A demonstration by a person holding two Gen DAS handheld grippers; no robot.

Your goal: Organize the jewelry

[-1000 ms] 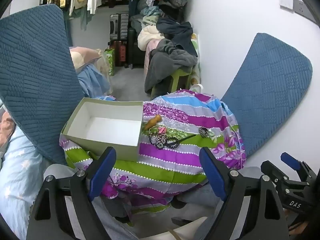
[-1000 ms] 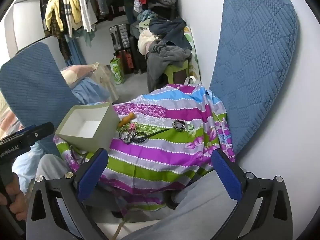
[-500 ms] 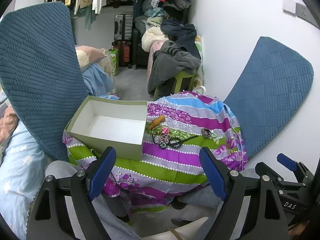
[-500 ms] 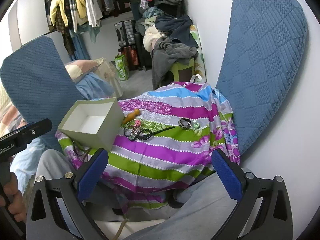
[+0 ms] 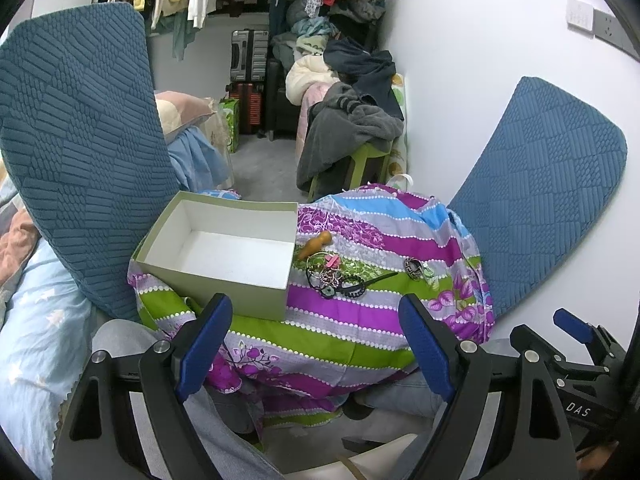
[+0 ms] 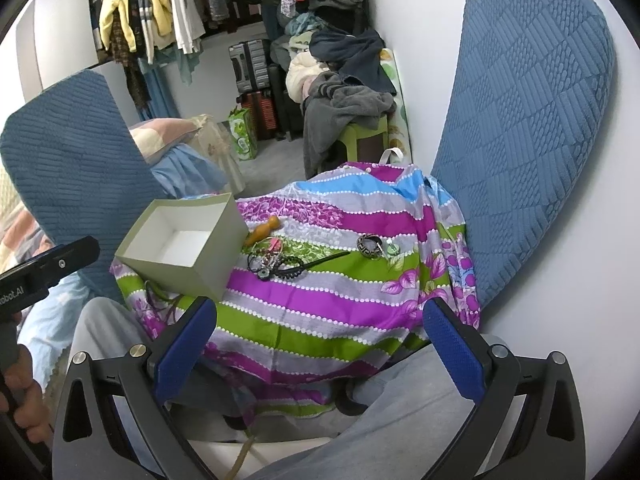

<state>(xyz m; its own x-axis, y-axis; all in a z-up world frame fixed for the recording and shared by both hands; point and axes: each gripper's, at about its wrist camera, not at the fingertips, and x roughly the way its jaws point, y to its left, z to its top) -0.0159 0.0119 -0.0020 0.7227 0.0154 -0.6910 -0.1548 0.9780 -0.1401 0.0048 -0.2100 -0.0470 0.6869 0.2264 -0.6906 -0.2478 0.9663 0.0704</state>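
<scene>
An empty grey-green box [image 5: 218, 258] [image 6: 184, 246] with a white inside sits at the left of a small surface draped in a striped floral cloth [image 5: 360, 308] [image 6: 320, 300]. Right of the box lies a pile of jewelry [image 5: 332, 276] [image 6: 274, 262]: bangles, beaded chains and a black hair clip. An orange wooden piece [image 5: 316, 244] [image 6: 262, 230] lies beside the box. Farther right rests a dark patterned bracelet [image 5: 412, 268] [image 6: 370, 246]. My left gripper [image 5: 316, 336] and right gripper [image 6: 320, 344] hover open, short of the cloth, holding nothing.
Two blue quilted cushions [image 5: 76, 140] [image 6: 520, 128] flank the cloth-covered surface. A white wall is on the right. Behind are a green stool piled with clothes [image 5: 352, 136], suitcases [image 5: 248, 60] and hanging garments. A person's grey-trousered knees [image 6: 380, 420] are below.
Both views have tilted slightly upward and drawn a little nearer the cloth. Box and jewelry have not moved, and both grippers stay open.
</scene>
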